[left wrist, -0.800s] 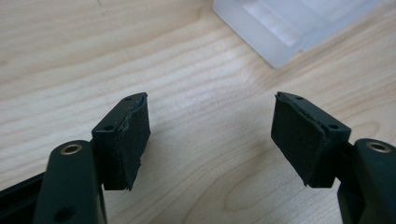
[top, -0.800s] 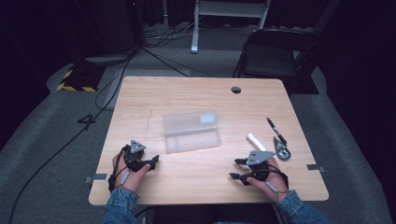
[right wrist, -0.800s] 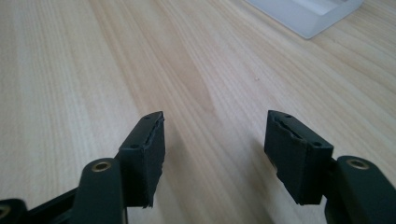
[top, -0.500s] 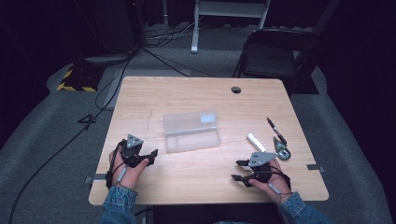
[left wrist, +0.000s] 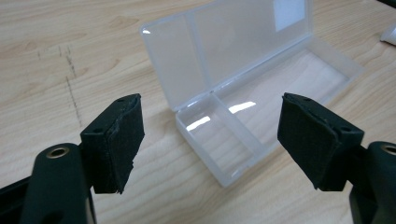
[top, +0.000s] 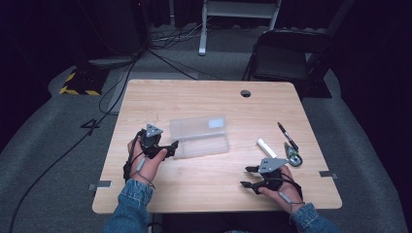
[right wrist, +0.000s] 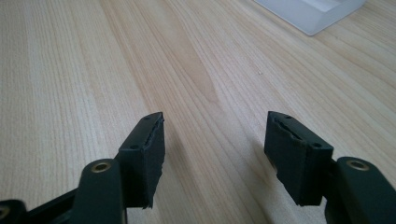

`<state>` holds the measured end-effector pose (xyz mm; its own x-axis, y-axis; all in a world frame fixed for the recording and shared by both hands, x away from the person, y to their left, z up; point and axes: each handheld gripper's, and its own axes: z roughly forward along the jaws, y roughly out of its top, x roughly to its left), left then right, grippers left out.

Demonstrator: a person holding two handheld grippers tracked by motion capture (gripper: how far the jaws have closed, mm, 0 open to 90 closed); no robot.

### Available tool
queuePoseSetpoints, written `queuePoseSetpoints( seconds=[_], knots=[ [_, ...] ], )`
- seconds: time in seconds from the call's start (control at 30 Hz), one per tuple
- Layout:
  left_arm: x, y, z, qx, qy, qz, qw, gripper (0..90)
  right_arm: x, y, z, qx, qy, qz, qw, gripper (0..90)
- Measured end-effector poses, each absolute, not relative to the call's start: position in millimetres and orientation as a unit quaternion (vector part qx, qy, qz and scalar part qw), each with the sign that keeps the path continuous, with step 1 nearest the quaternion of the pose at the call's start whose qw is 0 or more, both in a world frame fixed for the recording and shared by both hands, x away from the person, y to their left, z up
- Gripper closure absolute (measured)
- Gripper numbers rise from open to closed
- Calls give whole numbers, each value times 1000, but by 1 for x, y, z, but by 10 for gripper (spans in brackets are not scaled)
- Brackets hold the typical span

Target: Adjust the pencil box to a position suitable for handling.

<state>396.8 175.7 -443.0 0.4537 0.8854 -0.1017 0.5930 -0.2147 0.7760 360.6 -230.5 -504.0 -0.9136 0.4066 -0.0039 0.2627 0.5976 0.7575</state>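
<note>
An open clear plastic box [top: 200, 137] lies mid-tabletop [top: 194, 99], long axis left to right, lid away from the person; the left gripper [top: 167, 148], fingers spread, is just left of the box, while the right gripper [top: 246, 176], fingers released, stays well apart.

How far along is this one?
Done: the clear box lies open, both compartments empty. In hand: the left hand-held gripper, jaws open, sits at the box's left end; the right hand-held gripper hangs open over bare table. Left: likely everything; pen, white stick and small round item lie outside.

Dark rm, grey carpet [top: 43, 145], folding chair [top: 284, 56]
</note>
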Motion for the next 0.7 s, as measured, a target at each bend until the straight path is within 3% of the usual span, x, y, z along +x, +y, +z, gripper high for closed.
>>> queuePoseSetpoints(
  seconds=[0.7],
  knots=[
    [436,147,-473,783,497,169,334,186,361,-231,-504,188,889,408,86,384]
  ],
)
